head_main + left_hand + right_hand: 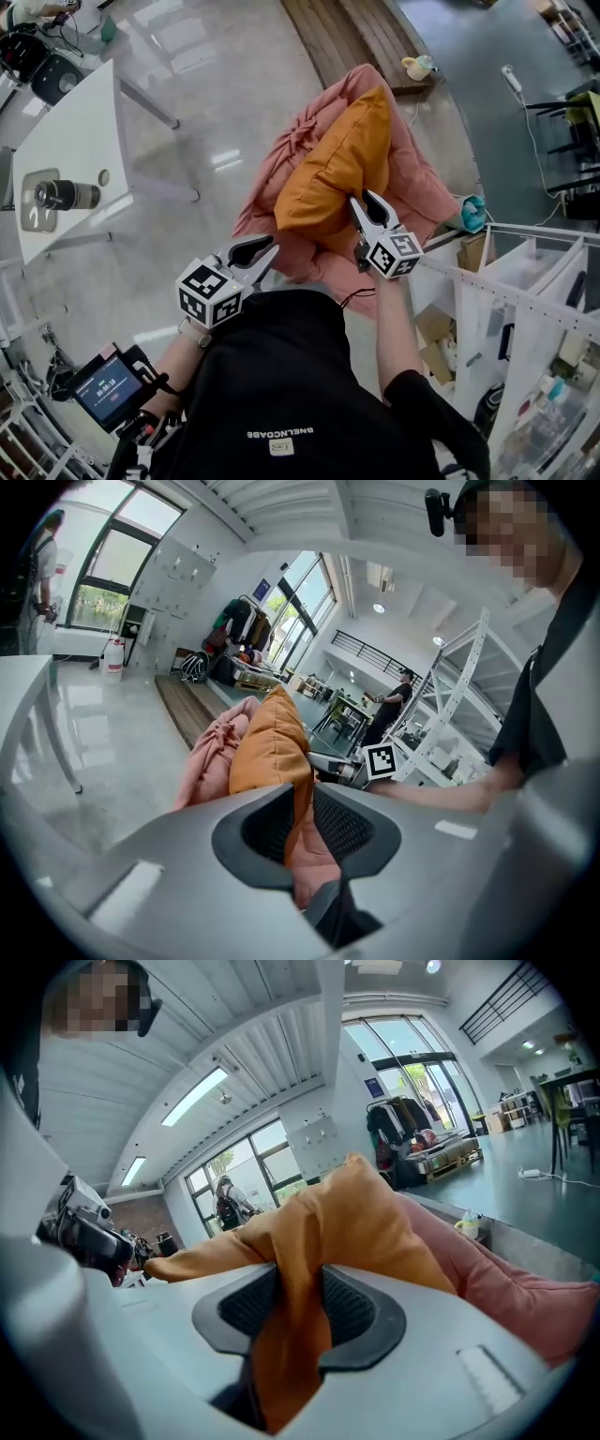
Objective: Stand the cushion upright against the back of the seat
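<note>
The right gripper (365, 198) is clenching the near corner of the cushion (339, 161), which is resting on the seat (422, 192), long axis running away toward the seat's far side, while the left gripper (267, 251) is hovering at the seat's near edge.

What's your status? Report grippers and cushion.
Right gripper jaws shut on cushion corner. Left gripper open, empty. Cushion on edge against pink seat. Nothing blocking.

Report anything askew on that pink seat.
The orange cushion sits slanted across the pink seat, its near corner bunched between the right gripper's jaws. The seat itself is slumped and creased. Nothing looks spilled or torn.
</note>
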A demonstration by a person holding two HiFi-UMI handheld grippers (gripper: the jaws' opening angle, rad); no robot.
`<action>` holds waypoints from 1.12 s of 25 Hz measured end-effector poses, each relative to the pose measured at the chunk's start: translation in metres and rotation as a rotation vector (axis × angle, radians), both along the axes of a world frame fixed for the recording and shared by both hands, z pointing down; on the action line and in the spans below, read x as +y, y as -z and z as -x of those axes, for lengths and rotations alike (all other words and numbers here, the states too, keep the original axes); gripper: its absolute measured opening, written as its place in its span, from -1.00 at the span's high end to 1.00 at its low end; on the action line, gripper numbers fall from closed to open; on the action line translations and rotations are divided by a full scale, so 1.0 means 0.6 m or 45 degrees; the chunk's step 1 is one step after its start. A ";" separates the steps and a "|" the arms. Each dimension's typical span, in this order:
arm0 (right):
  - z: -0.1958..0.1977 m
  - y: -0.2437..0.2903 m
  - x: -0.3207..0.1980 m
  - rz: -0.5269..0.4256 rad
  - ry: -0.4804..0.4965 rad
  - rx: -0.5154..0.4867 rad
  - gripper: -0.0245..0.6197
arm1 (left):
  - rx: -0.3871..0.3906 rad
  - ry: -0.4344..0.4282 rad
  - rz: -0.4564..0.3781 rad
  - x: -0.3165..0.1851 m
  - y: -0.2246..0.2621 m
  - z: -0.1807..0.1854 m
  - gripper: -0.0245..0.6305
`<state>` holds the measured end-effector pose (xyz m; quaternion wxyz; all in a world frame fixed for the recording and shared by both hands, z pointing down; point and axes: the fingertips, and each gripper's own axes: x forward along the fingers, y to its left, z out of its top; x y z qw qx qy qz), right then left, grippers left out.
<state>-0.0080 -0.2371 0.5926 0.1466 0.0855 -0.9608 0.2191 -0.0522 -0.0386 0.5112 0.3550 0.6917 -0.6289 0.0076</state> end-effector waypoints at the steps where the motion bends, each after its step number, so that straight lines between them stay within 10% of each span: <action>1: 0.001 0.003 0.002 0.005 0.003 -0.002 0.45 | 0.000 -0.002 -0.002 -0.001 0.001 -0.001 0.68; 15: 0.090 0.032 0.046 -0.040 0.010 0.144 0.55 | -0.019 -0.092 -0.072 -0.023 0.018 0.044 0.68; 21: 0.048 0.060 0.032 -0.203 -0.147 0.285 0.55 | -0.069 -0.214 -0.142 -0.054 0.060 0.049 0.68; 28: 0.001 0.147 0.016 -0.230 -0.462 0.169 0.61 | -0.058 -0.514 -0.266 -0.122 0.098 0.034 0.70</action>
